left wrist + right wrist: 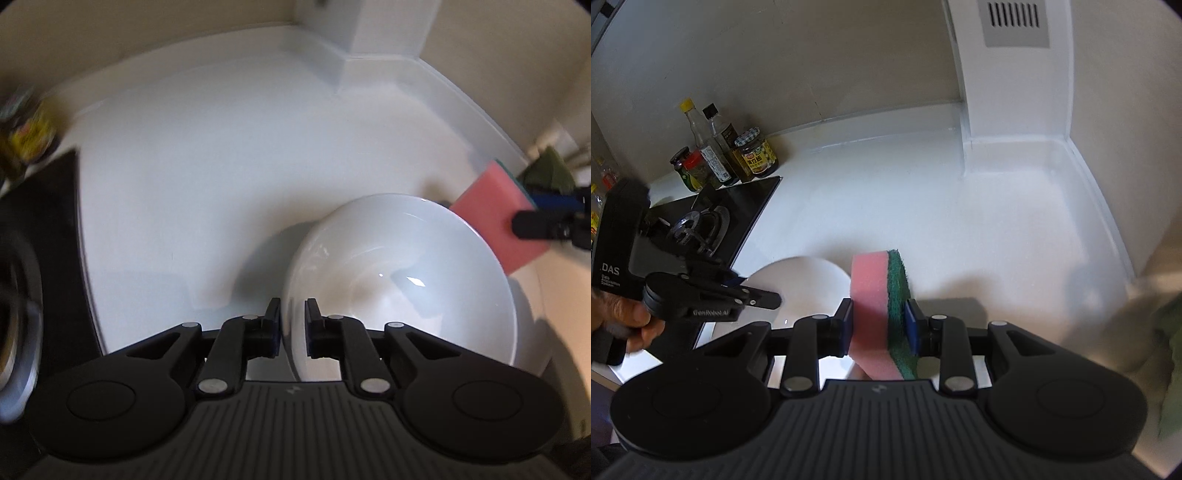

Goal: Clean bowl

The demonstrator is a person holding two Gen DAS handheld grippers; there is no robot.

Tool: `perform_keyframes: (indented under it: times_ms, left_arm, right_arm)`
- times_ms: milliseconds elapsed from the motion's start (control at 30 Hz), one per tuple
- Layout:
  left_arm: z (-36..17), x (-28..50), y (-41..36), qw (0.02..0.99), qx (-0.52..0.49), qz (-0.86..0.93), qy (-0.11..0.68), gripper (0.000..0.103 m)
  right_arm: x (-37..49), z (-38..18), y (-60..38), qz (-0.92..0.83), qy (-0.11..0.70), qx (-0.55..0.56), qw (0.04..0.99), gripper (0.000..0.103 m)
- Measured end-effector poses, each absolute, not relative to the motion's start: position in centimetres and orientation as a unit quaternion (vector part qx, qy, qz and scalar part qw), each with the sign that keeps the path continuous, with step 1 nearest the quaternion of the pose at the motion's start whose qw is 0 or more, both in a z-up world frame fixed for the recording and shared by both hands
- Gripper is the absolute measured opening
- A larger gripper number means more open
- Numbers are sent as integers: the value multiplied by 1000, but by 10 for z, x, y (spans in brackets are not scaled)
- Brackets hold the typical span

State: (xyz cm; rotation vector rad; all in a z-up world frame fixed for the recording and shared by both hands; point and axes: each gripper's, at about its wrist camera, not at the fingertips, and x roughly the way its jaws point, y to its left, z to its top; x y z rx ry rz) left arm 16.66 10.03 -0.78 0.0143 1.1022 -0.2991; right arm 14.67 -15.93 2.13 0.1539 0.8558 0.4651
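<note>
A white bowl [402, 280] is held tilted above the white counter; my left gripper [292, 314] is shut on its near rim. The bowl also shows in the right wrist view [801, 280], with the left gripper [768, 299] clamped on its edge. My right gripper [880, 321] is shut on a pink sponge with a green scouring side [875, 314], held upright just right of the bowl. In the left wrist view the sponge [498, 221] sits at the bowl's far right rim, close to or touching it, with the right gripper [517, 223] behind it.
A black gas hob [713, 221] lies to the left, with several sauce bottles and jars [720, 155] behind it. A white pillar [1008, 92] stands at the back corner of the white counter [923, 206]. A green cloth [1171, 350] is at the right edge.
</note>
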Motion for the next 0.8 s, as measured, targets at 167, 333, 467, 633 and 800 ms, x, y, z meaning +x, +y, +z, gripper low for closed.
perform_keyframes:
  times_ms: [167, 333, 467, 633, 800]
  left_arm:
    - [-7, 166, 104, 842, 8, -139, 522, 8]
    - [-10, 169, 98, 843, 17, -141, 518, 8]
    - [-12, 170, 96, 843, 43, -163, 511, 7]
    - [-10, 174, 86, 832, 116, -212, 499, 9]
    - [-10, 177, 79, 807, 189, -282, 483, 14]
  right_arm:
    - [137, 21, -162, 233, 415, 78, 876, 25]
    - [137, 21, -161, 231, 414, 80, 877, 25]
    - [139, 21, -162, 230, 412, 85, 877, 25]
    - [145, 22, -160, 226, 408, 76, 881, 25]
    - [152, 26, -157, 219, 402, 56, 887, 25]
